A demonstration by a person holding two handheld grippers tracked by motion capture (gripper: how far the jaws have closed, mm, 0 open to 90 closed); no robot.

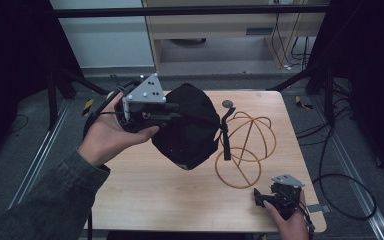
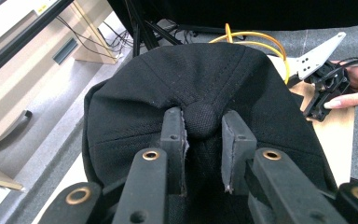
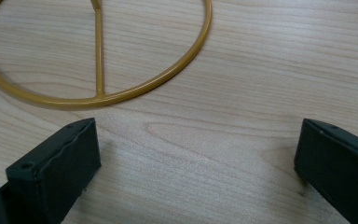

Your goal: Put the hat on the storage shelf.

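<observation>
A black cap point(image 1: 190, 125) hangs in the air over the wooden table point(image 1: 150, 190), held from its left side. My left gripper point(image 1: 172, 112) is shut on the cap; in the left gripper view its two pads pinch the cap's top button point(image 2: 201, 119). A yellow wire hat stand point(image 1: 247, 145) made of rings rests on the table just right of the cap, and its base ring point(image 3: 98, 93) lies ahead of my right gripper point(image 3: 196, 163). That right gripper point(image 1: 265, 197) sits open near the table's front right corner, nothing between its jaws.
A small dark round disc point(image 1: 227, 104) lies on the table near its far edge. Black frame poles stand at the left and right of the table. Cables point(image 1: 340, 185) trail over the grey floor on the right. A cabinet point(image 1: 220, 25) stands behind.
</observation>
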